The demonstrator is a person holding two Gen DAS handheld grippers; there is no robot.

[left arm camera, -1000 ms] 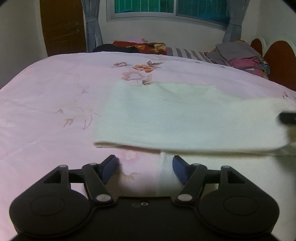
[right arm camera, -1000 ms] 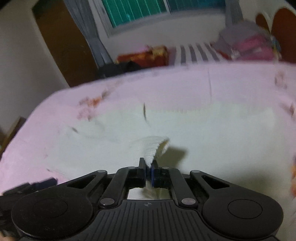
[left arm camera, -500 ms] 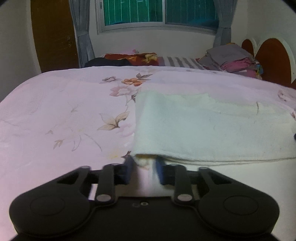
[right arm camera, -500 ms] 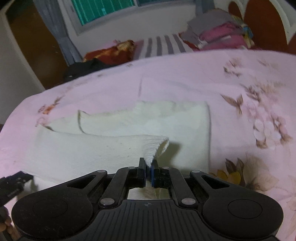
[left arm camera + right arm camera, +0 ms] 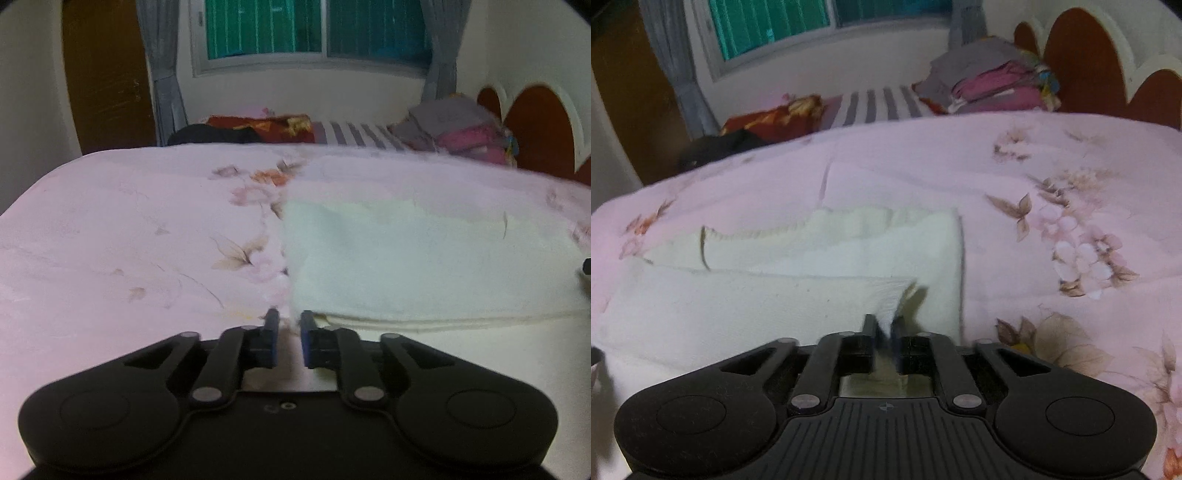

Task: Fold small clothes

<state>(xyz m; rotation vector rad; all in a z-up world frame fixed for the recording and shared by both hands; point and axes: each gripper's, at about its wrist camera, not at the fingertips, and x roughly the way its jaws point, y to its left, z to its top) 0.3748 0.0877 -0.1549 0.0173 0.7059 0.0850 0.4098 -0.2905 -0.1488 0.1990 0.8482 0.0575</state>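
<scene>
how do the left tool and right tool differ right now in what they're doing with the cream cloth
The left tool sits at the cream cloth's near left corner, its jaws narrowed around the corner tuft. The right tool has the opposite corner lifted between its jaws, which have just been opening. The left end lies flat on the pink bedspread; the right end peaks upward. Both point down at the cloth.

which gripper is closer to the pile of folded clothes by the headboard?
Right, as far as the views show. The right gripper is at the cream garment's end nearer the pile; the left gripper is at its far end.
</scene>
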